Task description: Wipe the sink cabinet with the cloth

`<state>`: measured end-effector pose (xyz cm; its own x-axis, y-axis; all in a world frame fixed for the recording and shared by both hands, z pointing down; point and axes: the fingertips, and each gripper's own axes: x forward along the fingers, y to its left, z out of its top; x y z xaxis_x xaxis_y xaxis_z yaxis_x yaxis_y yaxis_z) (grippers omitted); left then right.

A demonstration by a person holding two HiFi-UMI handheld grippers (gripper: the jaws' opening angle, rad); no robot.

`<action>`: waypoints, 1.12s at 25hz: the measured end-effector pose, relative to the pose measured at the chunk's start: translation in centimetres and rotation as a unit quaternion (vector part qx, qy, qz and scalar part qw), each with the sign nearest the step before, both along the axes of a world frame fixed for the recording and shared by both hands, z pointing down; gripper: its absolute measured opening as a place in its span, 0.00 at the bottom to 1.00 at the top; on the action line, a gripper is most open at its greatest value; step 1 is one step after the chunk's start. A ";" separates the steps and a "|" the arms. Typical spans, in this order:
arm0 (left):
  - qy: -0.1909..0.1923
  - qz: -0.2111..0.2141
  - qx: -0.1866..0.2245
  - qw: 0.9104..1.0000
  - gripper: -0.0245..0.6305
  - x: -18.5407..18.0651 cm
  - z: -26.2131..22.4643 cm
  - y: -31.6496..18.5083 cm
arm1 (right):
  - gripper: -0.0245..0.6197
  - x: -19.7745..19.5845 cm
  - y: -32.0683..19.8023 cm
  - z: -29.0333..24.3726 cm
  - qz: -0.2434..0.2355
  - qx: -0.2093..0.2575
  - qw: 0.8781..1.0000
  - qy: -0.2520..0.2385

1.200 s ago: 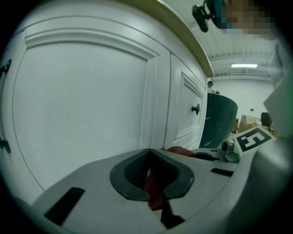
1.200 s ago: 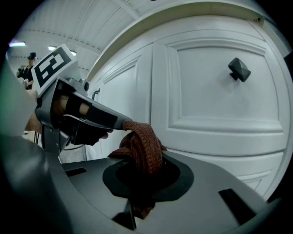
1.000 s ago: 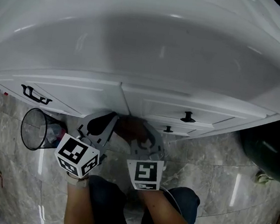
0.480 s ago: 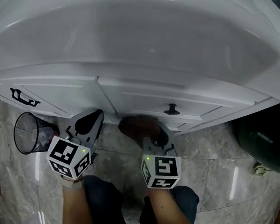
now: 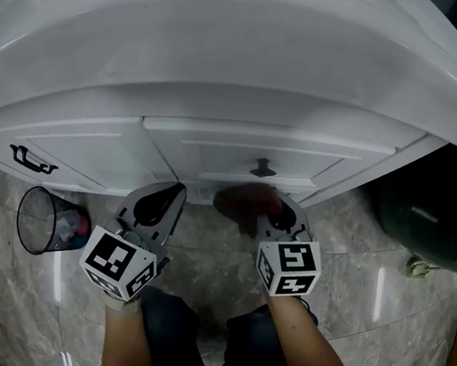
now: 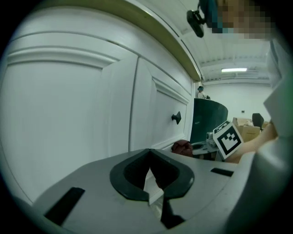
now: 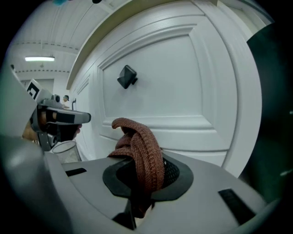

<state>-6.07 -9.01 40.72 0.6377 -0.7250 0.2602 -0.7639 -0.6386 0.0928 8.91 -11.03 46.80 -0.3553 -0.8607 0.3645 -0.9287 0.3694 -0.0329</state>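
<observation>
Right gripper (image 5: 266,215), fingers pinching the brown knit cloth (image 7: 142,155), has slid rightward along the sink cabinet (image 5: 216,148) base, now below the door knob (image 5: 263,170); wiping is progressing. Left gripper (image 5: 165,195) idles, fingers pressed together.

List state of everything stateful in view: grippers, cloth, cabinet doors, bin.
left gripper: shut, empty
right gripper: shut on cloth
cloth: bunched, sticking out of the jaws toward the cabinet
knob door: closed
handle door: closed
waste bin: upright on the floor
</observation>
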 end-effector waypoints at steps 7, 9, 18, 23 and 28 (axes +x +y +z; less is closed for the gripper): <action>0.022 0.016 -0.016 0.999 0.05 0.4 0.2 0.3 | 0.13 7.3 0.0 -0.2 0.032 0.043 0.998 0.041; 0.024 0.031 -0.018 0.999 0.05 0.8 0.4 0.4 | 0.13 8.7 0.0 -0.3 0.041 0.056 0.996 0.055; 0.049 0.052 -0.039 0.997 0.05 2.1 2.6 -0.4 | 0.13 10.6 0.3 -0.2 0.051 0.092 0.992 0.074; 0.037 0.099 -0.026 0.994 0.05 3.9 2.7 0.3 | 0.13 10.3 0.2 0.0 0.035 0.104 0.991 0.083; -0.014 0.133 -0.004 0.991 0.05 4.3 5.7 1.7 | 0.13 10.2 0.2 0.3 0.024 0.127 0.987 0.094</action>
<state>-1.77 -7.33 46.46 0.7982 -0.5303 0.2857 -0.5715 -0.8166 0.0810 19.10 -10.79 47.09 -0.2582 -0.9472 0.1901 -0.9264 0.2985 0.2294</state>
